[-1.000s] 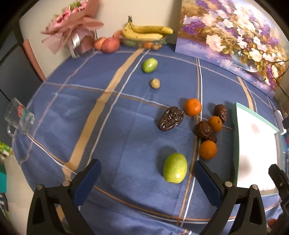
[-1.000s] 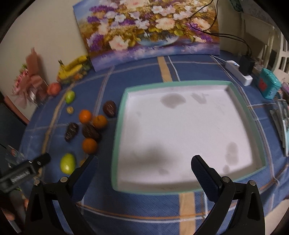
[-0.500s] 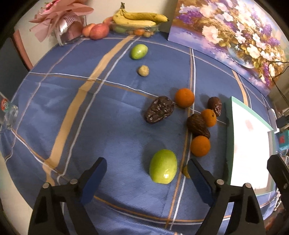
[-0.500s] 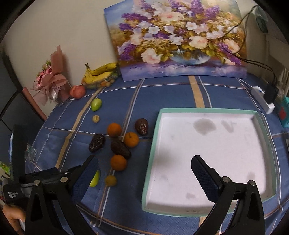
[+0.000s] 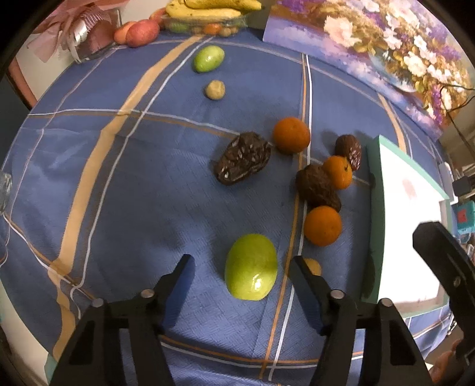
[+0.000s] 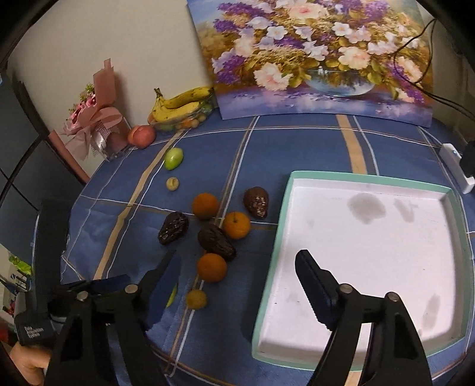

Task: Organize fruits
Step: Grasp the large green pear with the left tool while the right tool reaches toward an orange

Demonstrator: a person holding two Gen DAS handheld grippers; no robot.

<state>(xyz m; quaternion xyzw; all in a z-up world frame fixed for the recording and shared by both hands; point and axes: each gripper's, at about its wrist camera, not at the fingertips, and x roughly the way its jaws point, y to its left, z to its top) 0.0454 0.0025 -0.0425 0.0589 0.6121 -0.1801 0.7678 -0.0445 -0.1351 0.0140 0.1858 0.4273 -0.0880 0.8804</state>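
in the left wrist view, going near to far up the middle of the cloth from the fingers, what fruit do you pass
Large green fruit between the closing left gripper fingers, not yet touched → dark wrinkled fruit → small tan round fruit → smaller green fruit → bananas at the wall.

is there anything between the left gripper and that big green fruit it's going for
Nothing visible. The left gripper already straddles the big green fruit, its jaws closing but not yet touching it. The small yellow fruit sits just outside the right-hand finger, close enough that it might get nudged.
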